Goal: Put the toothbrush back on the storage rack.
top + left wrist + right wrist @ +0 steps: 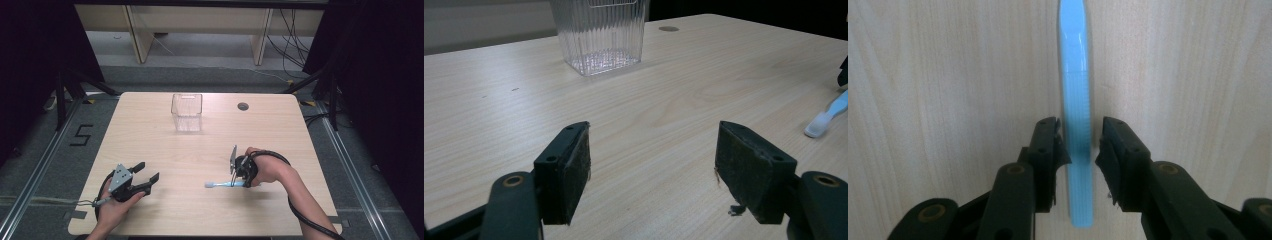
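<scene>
While right tongs (1079, 145) straddle the toothbrush (1075, 90), bare table (165, 150) surrounds.

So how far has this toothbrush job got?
Nothing is finished: the clear ribbed plastic cup stands empty. In hand: the right gripper straddles the light blue toothbrush lying flat on the wooden table, a thin gap showing beside each pad. Left, probably: grip, lift, drop it in the cup. The left gripper waits open.
</scene>
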`<state>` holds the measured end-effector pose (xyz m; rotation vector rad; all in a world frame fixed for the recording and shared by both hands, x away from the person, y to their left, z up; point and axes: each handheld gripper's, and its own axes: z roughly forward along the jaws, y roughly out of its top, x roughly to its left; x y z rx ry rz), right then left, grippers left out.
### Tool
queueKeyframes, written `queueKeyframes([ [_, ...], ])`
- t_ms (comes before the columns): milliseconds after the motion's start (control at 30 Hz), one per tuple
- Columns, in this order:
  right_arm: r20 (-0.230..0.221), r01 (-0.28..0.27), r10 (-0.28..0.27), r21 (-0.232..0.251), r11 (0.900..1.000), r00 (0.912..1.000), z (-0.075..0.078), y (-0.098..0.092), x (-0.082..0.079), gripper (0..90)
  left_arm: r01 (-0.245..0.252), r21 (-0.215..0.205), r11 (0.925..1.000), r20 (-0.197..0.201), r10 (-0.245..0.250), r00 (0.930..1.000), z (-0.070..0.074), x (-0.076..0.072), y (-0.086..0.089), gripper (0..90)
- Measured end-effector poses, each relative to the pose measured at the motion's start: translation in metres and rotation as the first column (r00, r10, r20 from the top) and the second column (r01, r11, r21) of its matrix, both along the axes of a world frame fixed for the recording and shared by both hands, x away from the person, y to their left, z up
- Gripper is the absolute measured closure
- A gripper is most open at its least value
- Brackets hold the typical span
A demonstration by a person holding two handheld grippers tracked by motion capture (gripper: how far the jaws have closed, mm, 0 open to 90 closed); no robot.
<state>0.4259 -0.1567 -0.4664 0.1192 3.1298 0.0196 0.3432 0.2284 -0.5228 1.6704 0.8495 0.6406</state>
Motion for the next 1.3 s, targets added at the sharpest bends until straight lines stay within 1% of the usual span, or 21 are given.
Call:
queueKeyframes([
  [33,0.0,0.0,0.0,0.0,1.0,1.0,0.0,0.0,0.0,68.5,0.0,0.0,1.0,0.0,0.0,1.0,0.0,0.0,0.0,29.9],
  [67,-0.016,0.008,-0.008,-0.003,1.0,0.9998,-0.001,0.001,0.001,69.3,0.0,0.0,1.0,0.001,0.0,1.0,0.0,0.0,0.0,29.9],
  [133,-0.019,-0.005,0.005,0.002,1.0,0.9998,-0.002,0.003,0.002,69.7,0.001,0.0,1.0,0.0,-0.001,1.0,0.0,0.0,0.0,29.9],
  [167,-0.022,-0.001,0.001,-0.007,1.0,0.9998,-0.002,0.003,0.002,69.9,0.001,-0.001,1.0,0.0,-0.001,1.0,0.0,0.0,0.0,29.9],
  [200,-0.023,0.007,-0.007,-0.011,1.0,0.9997,-0.002,0.004,0.001,70.2,0.001,-0.001,1.0,0.0,-0.001,1.0,0.0,0.0,0.0,29.9],
  [500,-0.031,0.008,-0.008,-0.021,1.0,0.9995,-0.005,0.007,0.003,71.3,0.002,0.004,1.0,0.002,-0.002,1.0,0.0,0.0,0.0,29.9],
  [533,-0.023,-0.031,0.031,-0.005,1.0,0.9992,-0.008,0.006,0.005,71.3,0.001,0.003,1.0,0.002,-0.001,1.0,0.0,0.0,0.0,30.0],
  [567,-0.023,-0.031,0.031,-0.005,1.0,0.9992,-0.008,0.006,0.005,71.3,0.002,0.004,1.0,0.002,-0.002,1.0,0.0,0.0,0.0,30.0],
  [600,-0.026,0.011,-0.012,-0.034,0.999,0.9996,-0.006,0.008,0.002,71.7,0.002,0.003,1.0,0.001,-0.002,1.0,0.0,0.0,0.0,29.9],
  [700,-0.034,0.008,-0.009,-0.027,1.0,0.9994,-0.007,0.008,0.002,71.8,0.002,0.001,1.0,0.0,-0.002,1.0,0.0,0.0,0.0,29.9],
  [733,-0.023,0.0,-0.001,-0.032,0.999,0.9997,-0.007,0.008,0.003,71.9,0.002,0.002,1.0,0.001,-0.002,1.0,0.0,0.0,0.0,29.9],
  [800,-0.016,0.035,-0.035,-0.04,0.999,0.9993,-0.007,0.01,0.001,73.7,0.004,0.006,1.0,0.002,-0.004,1.0,0.0,0.0,0.0,30.0],
  [833,-0.016,0.035,-0.035,-0.04,0.999,0.9993,-0.007,0.01,0.001,73.7,0.005,0.008,1.0,0.003,-0.005,1.0,0.0,0.0,0.0,30.0],
  [933,0.007,0.039,-0.039,-0.056,0.998,0.9992,-0.007,0.012,-0.002,77.8,0.006,0.008,0.9999,0.004,-0.006,1.0,0.0,0.0,0.0,30.0],
  [1033,0.013,0.041,-0.041,-0.063,0.997,0.9991,-0.007,0.014,-0.003,78.4,0.006,0.008,1.0,0.004,-0.006,1.0,0.0,0.0,0.0,30.0],
  [1067,0.007,0.044,-0.043,-0.062,0.997,0.999,-0.007,0.014,-0.004,78.7,0.006,0.008,0.9999,0.004,-0.006,1.0,0.0,0.0,0.0,30.0],
  [1100,0.027,0.045,-0.043,-0.068,0.997,0.9987,-0.007,0.015,-0.005,78.8,0.006,0.008,1.0,0.003,-0.006,1.0,0.0,0.0,0.0,30.0],
  [1167,0.023,0.046,-0.044,-0.066,0.997,0.9988,-0.007,0.015,-0.005,79.0,0.006,0.007,1.0,0.003,-0.006,1.0,0.0,0.0,0.0,30.0],
  [1233,0.026,0.045,-0.044,-0.052,0.998,0.9987,-0.007,0.013,-0.005,79.1,0.005,0.005,1.0,0.002,-0.005,1.0,0.0,0.0,0.0,30.0],
  [1267,0.021,0.054,-0.053,-0.052,0.997,0.9984,-0.007,0.013,-0.006,79.1,0.004,0.003,1.0,0.001,-0.004,1.0,0.0,0.0,0.0,30.0],
  [1300,0.009,0.041,-0.041,-0.041,0.998,0.9991,-0.007,0.012,-0.005,79.1,0.004,0.003,1.0,0.001,-0.004,1.0,0.0,0.0,0.0,30.0],
])
